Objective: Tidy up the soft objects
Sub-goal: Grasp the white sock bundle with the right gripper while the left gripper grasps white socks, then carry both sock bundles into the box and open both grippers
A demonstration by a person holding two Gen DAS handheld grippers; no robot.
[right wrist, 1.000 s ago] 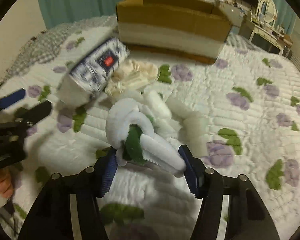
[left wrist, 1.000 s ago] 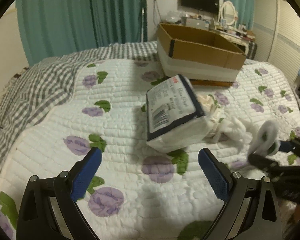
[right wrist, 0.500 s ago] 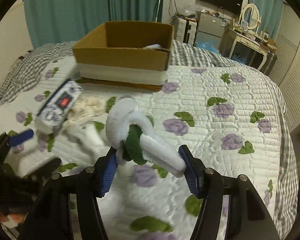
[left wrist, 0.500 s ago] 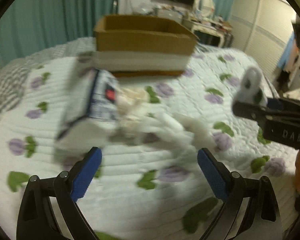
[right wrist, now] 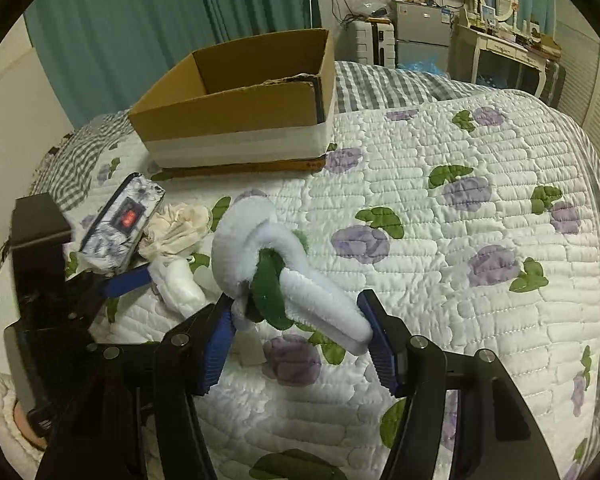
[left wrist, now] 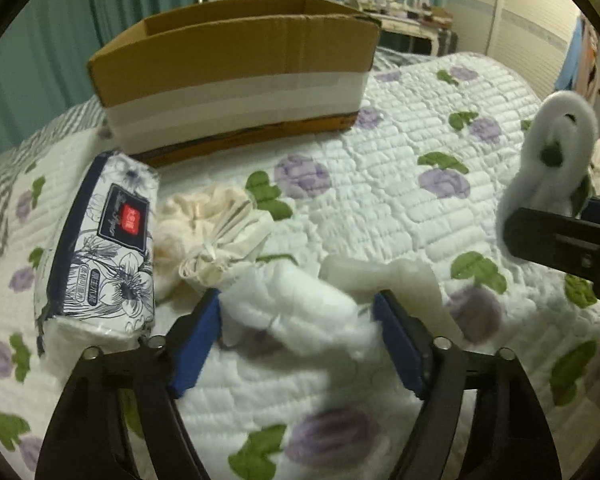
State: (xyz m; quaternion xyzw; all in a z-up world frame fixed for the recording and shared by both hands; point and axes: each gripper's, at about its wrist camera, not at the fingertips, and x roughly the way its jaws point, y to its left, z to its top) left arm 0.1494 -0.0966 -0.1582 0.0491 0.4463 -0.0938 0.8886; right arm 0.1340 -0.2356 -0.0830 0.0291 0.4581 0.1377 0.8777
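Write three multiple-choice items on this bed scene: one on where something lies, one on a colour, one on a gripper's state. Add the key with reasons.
1. Where does the tissue pack lie?
A. inside the cardboard box
B. on the quilt, in front of the cardboard box
C. on the floor

2. What colour are the pads of the right gripper?
A. blue
B. red
C. yellow

3. What is the left gripper doing?
A. hanging open with nothing between its fingers
B. holding the tissue pack
C. closing around a white padded bundle

Key:
1 B: the pack rests on the quilt, nearer than the cardboard box.
2 A: both pads show blue.
3 C: the bundle sits between the fingers, touching both.
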